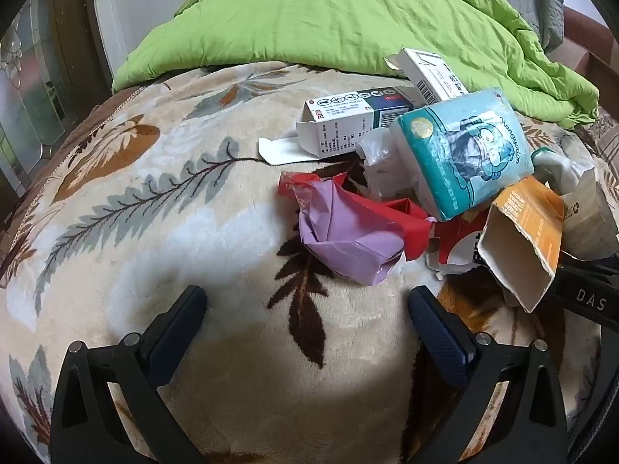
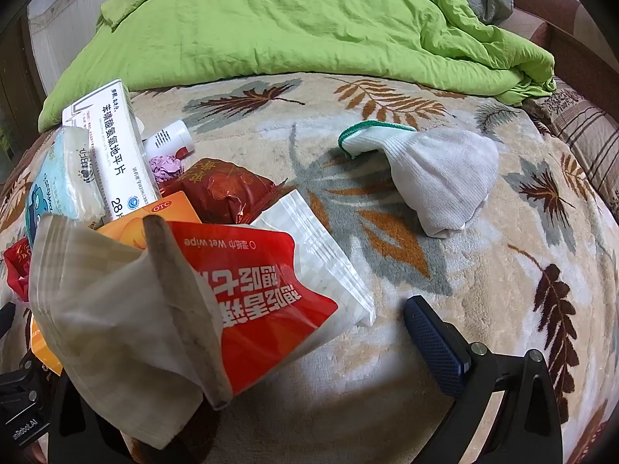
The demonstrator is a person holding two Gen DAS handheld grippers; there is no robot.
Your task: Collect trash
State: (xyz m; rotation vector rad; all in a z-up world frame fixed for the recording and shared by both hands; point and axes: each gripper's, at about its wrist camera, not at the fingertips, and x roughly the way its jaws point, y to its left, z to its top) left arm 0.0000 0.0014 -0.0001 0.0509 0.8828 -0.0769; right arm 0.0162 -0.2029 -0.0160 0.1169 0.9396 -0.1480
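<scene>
Left gripper (image 1: 307,311) and right gripper (image 2: 271,332) fingers spread wide, empty. Open medicine carton (image 1: 348,123) lies flat, long axis running left-right, opened flap end pointing left.

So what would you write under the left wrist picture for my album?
Open left gripper hovering over a leafy blanket, facing a pile of trash: a crumpled purple wrapper, boxes and a tissue pack.

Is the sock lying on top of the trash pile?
No. In the right wrist view the sock lies alone on the blanket, apart from the trash pile.
</scene>
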